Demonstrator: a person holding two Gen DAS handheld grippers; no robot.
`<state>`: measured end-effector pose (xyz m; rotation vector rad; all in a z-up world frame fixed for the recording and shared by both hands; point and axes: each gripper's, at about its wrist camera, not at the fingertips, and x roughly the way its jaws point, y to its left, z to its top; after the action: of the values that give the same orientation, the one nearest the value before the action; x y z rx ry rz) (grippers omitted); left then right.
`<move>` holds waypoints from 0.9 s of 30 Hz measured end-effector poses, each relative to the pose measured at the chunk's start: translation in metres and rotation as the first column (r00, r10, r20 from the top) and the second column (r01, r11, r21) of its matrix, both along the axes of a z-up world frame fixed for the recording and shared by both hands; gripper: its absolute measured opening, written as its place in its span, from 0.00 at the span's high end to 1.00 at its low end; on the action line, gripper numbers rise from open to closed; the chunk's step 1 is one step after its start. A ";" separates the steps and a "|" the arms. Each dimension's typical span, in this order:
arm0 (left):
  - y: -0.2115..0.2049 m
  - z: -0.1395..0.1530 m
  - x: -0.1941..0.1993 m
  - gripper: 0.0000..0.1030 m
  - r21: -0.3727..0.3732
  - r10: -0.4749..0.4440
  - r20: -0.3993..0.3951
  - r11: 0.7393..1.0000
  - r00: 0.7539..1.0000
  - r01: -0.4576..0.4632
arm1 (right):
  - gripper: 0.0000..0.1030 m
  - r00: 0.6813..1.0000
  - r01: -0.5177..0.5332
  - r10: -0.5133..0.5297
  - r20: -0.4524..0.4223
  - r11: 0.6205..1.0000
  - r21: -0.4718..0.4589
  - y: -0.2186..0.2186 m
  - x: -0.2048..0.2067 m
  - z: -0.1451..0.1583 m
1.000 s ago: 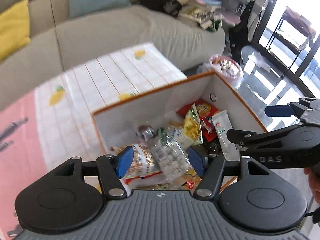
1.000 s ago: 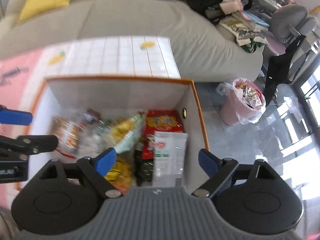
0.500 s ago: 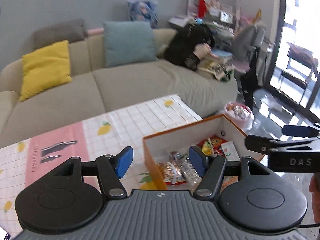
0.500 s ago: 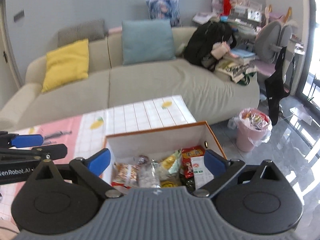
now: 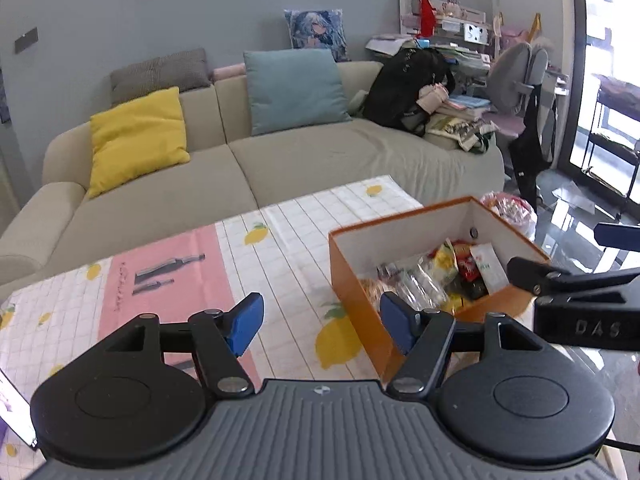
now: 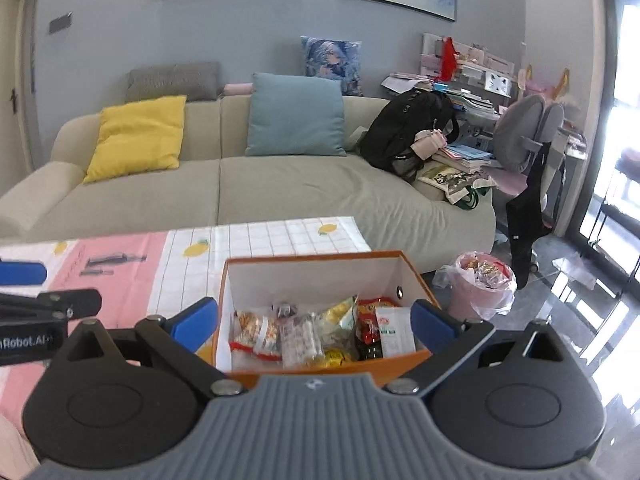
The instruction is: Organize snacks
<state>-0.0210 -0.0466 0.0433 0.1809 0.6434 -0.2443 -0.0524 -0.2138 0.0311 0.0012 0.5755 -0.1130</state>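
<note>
Right now an open rectangular cardboard box (image 6: 412, 280), orange outside and along the rim, plain white inside, sits on the near right corner of a low table, on a smooth tablecloth (image 5: 280, 240) with a white grid, yellow lemons and a pink panel. Snacks are piled loose inside the box: clear crinkly packs with red ends (image 6: 256, 334) at left, a see-through bag of pale pieces (image 6: 300, 340) in the middle, a yellow-green foil bag (image 6: 340, 316) behind it, a red packet (image 6: 372, 320) and a flat white sachet with red and green print (image 6: 396, 336) at right. A small round metal eyelet shows on the right inner wall.

Left gripper (image 5: 322, 322), black plastic arms with blue pads, hangs over the cloth just left of the box; jaws are opening, nothing between them. Right gripper (image 6: 314, 320), same build, is spread wide with the box seen between its pads, not touching it, nothing held; the box lies below and ahead of it.

Behind the table: a beige fabric sofa (image 6: 300, 192) with a yellow cushion (image 6: 136, 136), a teal cushion (image 6: 296, 116) and a grey knit one, a black backpack (image 6: 404, 132) at its right end. On the glossy dark floor a pink bin (image 6: 480, 288) lined with clear plastic, full of wrappers
</note>
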 end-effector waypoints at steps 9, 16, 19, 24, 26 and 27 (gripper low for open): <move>0.002 -0.029 -0.008 0.23 0.008 0.058 -0.085 0.998 0.995 -0.057 | 0.03 0.998 0.019 -0.018 -0.058 0.999 0.028 0.006 -0.015 -0.030; 0.004 -0.046 -0.007 0.23 0.024 0.089 -0.141 0.996 0.986 -0.086 | 0.03 0.994 0.074 -0.068 -0.084 0.994 0.077 0.005 -0.017 -0.047; 0.003 -0.052 -0.007 0.23 0.037 0.086 -0.169 0.996 0.982 -0.081 | 0.03 0.991 0.094 -0.086 -0.101 0.992 0.085 0.004 -0.019 -0.054; 0.003 -0.053 -0.007 0.23 0.040 0.089 -0.181 0.996 0.979 -0.083 | 0.03 0.987 0.122 -0.110 -0.117 0.988 0.095 0.002 -0.020 -0.058; 0.004 -0.052 -0.008 0.23 0.040 0.089 -0.179 0.996 0.980 -0.083 | 0.03 0.987 0.124 -0.113 -0.115 0.988 0.095 0.004 -0.021 -0.057; 0.004 -0.052 -0.008 0.23 0.039 0.089 -0.177 0.996 0.980 -0.084 | 0.03 0.987 0.123 -0.112 -0.112 0.988 0.093 0.004 -0.022 -0.057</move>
<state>-0.0292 -0.0423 -0.0085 0.1616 0.8323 -0.1678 -0.0742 -0.2094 -0.0255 0.1268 0.6870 -0.1999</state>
